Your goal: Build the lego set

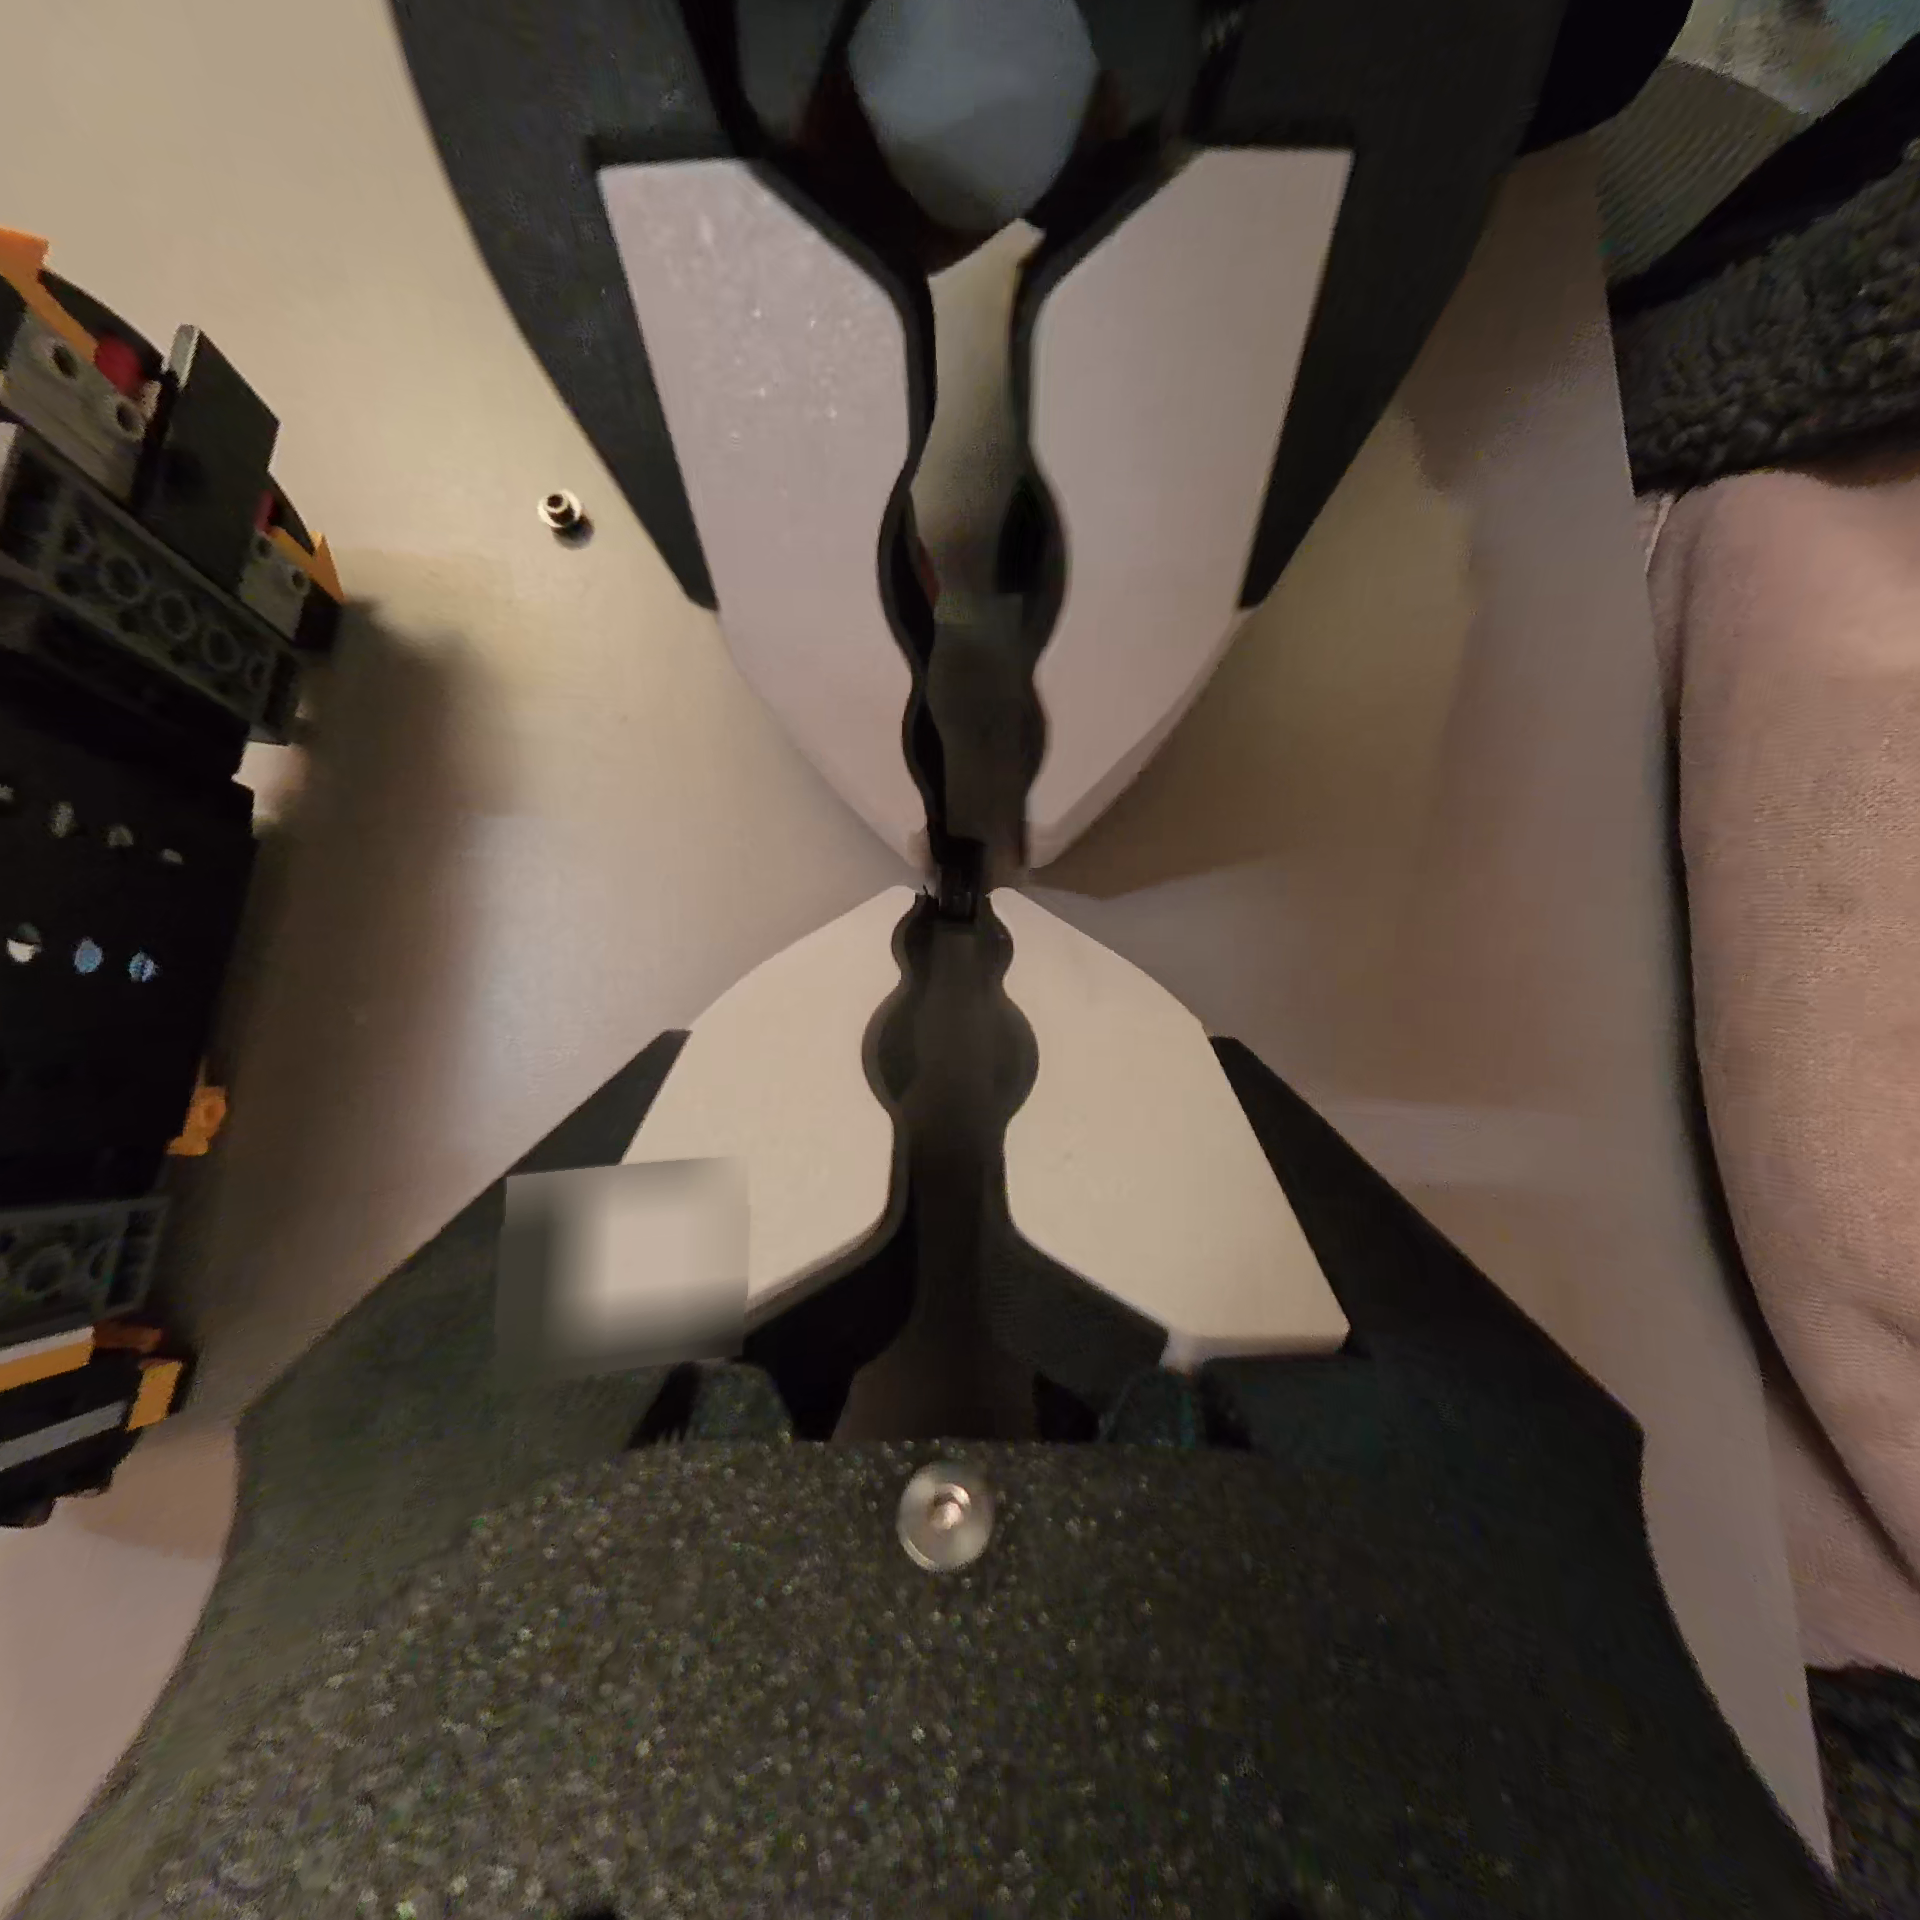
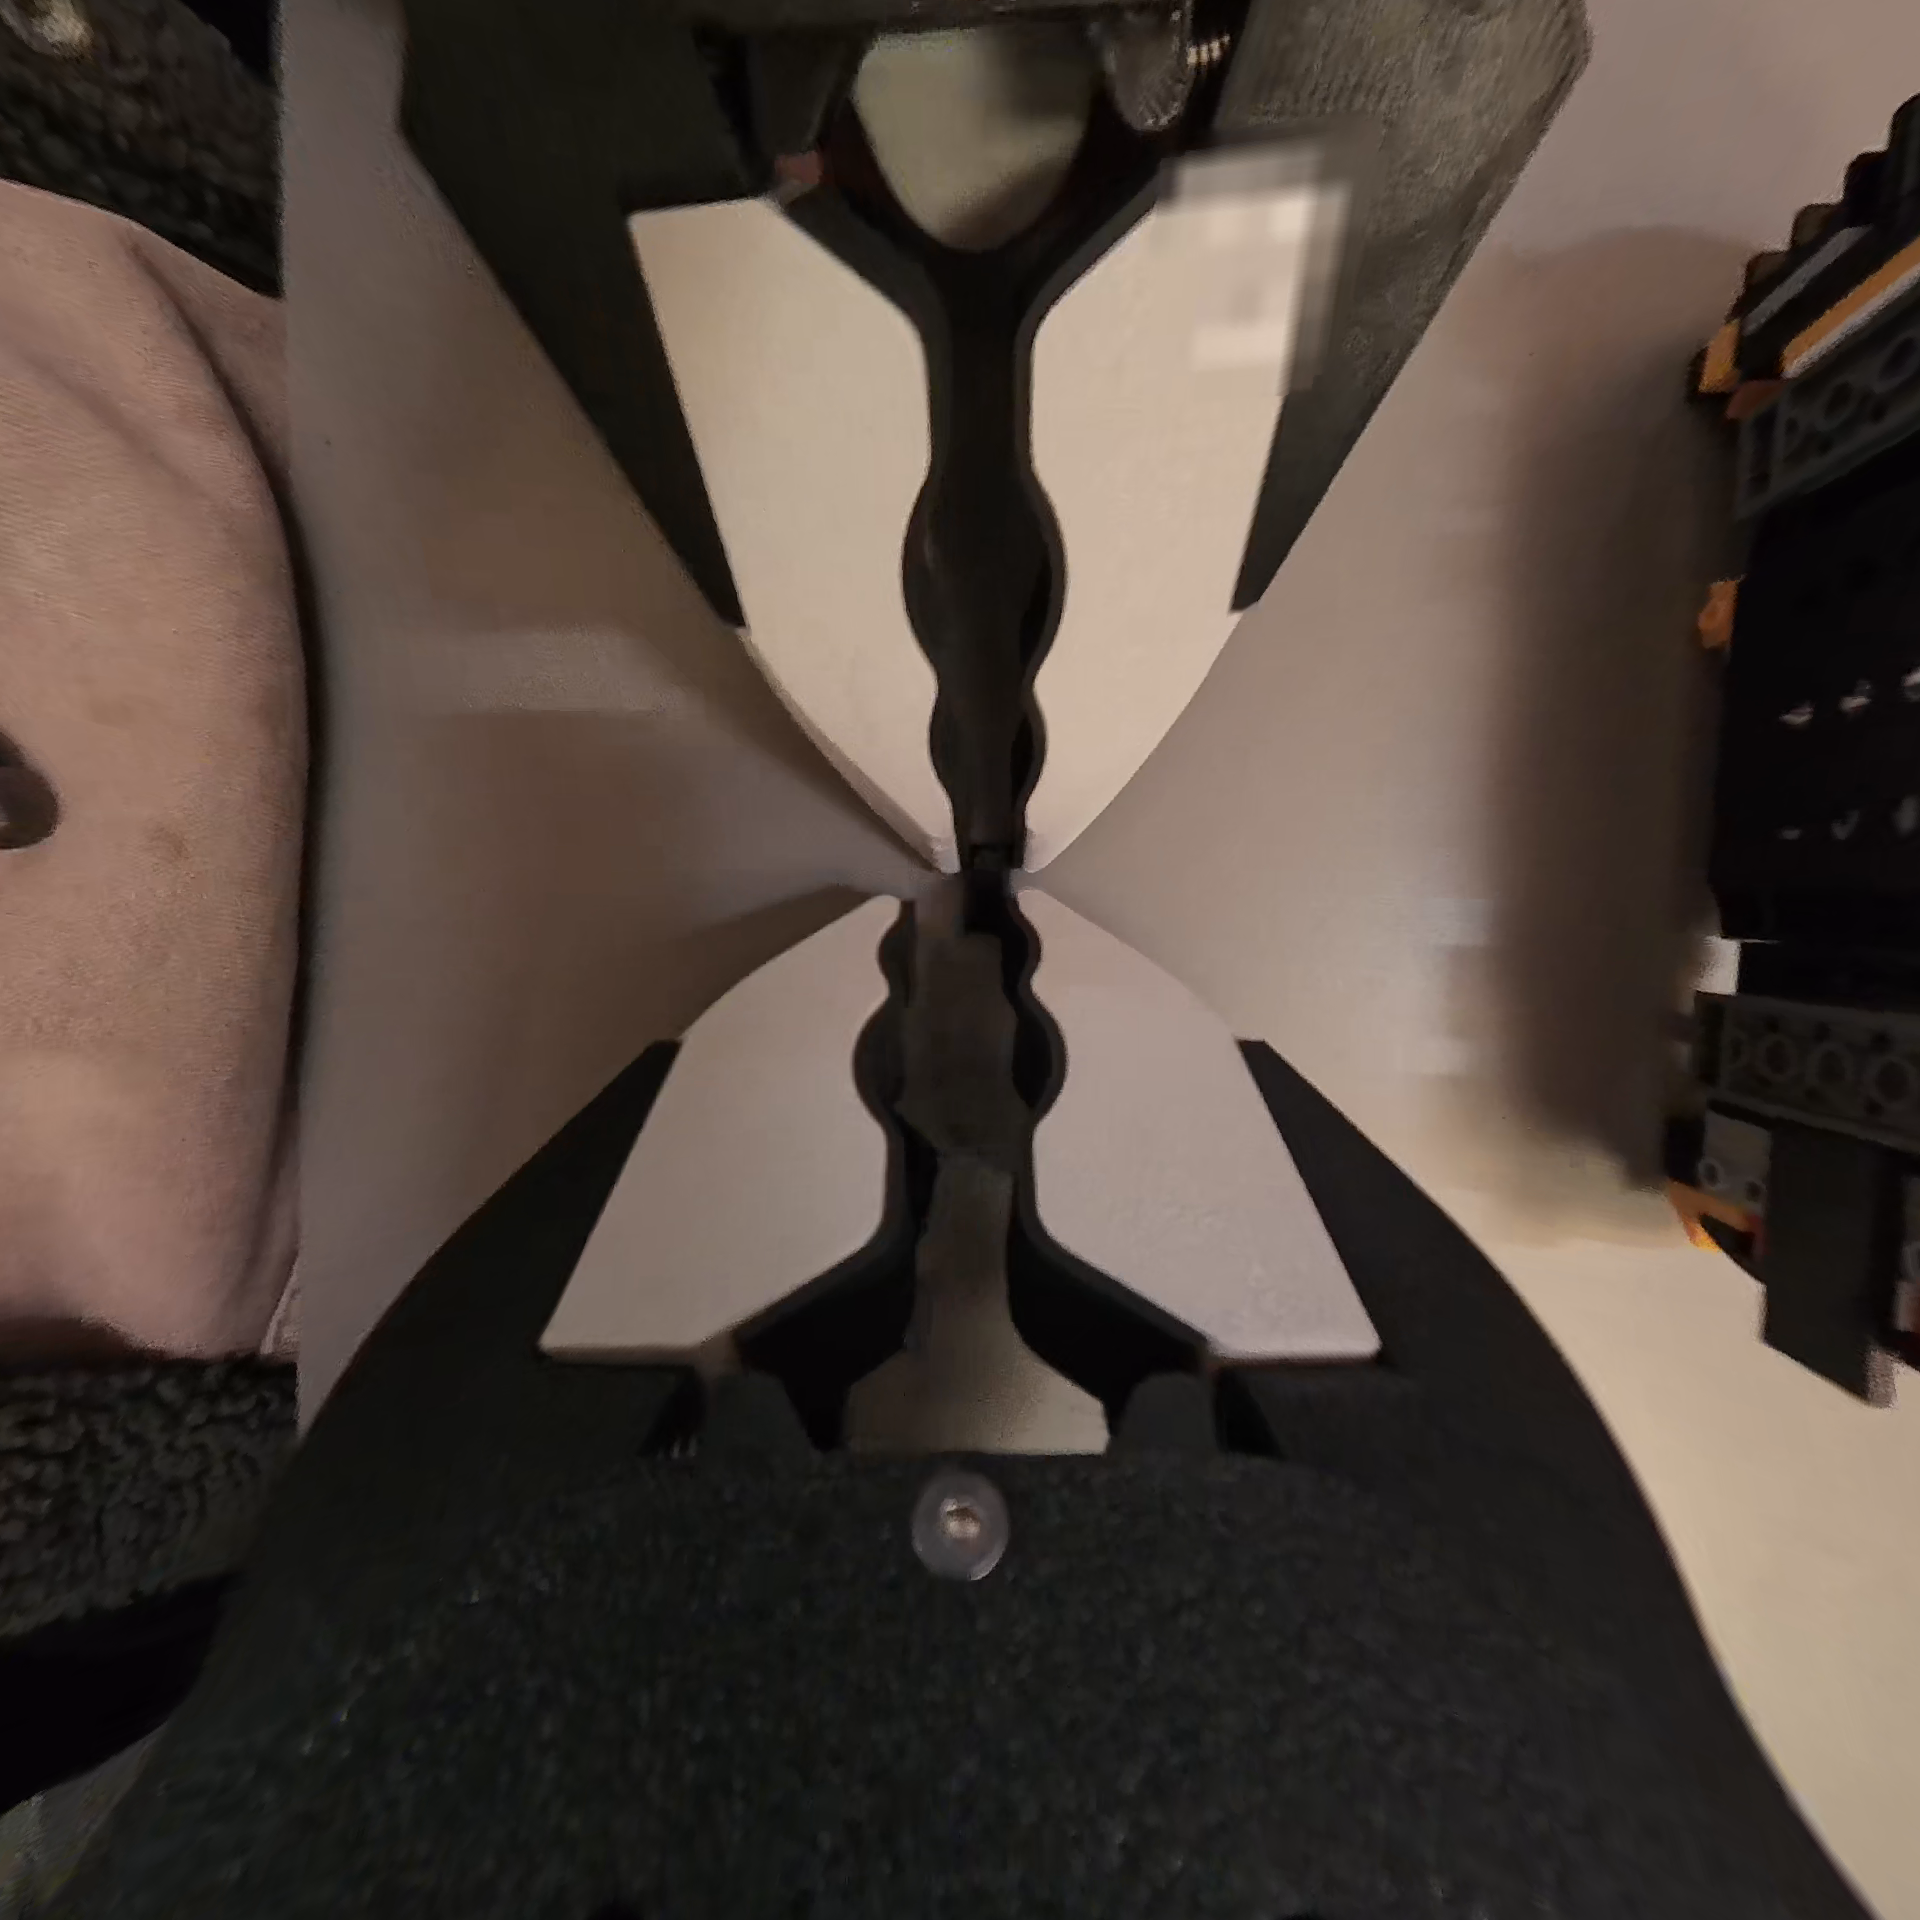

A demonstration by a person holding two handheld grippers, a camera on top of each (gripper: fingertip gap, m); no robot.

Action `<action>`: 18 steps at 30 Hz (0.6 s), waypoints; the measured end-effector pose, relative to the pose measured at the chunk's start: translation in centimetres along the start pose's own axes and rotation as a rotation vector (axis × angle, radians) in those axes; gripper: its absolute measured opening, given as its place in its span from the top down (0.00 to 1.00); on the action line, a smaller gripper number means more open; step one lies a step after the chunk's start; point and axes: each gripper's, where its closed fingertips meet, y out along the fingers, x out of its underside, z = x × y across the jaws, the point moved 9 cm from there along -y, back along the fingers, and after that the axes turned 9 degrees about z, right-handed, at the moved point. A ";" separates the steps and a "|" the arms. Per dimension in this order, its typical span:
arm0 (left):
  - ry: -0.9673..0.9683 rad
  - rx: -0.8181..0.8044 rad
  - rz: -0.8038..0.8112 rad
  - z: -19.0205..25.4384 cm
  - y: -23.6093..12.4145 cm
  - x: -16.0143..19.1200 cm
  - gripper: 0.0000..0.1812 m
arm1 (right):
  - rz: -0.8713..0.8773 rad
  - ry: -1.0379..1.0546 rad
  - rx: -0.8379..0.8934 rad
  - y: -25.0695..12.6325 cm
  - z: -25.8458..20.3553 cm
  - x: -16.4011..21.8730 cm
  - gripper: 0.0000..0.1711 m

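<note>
Left wrist view: my left gripper (image 1: pixel 951 902) and right gripper (image 1: pixel 971 847) meet tip to tip, both pinching one tiny black piece (image 1: pixel 958 883). It's probably light and easy to drop. The lego model (image 1: pixel 114 831) sits far left.

Right wrist view: same pinch; no containers visible.
</note>
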 end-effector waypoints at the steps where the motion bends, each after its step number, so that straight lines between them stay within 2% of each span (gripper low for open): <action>1: -0.016 0.007 0.008 -0.1 -0.1 0.0 0.96 | 0.032 0.009 -0.013 -0.2 -0.1 0.2 0.88; 6: -0.218 0.132 0.075 -0.7 -0.7 0.0 0.96 | 0.186 -0.116 0.096 -0.9 -0.8 1.2 0.85; 11: -0.495 0.308 0.209 -1.5 -1.7 -0.3 0.96 | 0.332 -0.314 0.219 -2.3 -2.4 1.1 0.88; 18: -0.733 0.527 0.321 -1.8 -2.2 -0.5 0.96 | 0.399 -0.430 0.320 -3.0 -3.2 0.5 0.92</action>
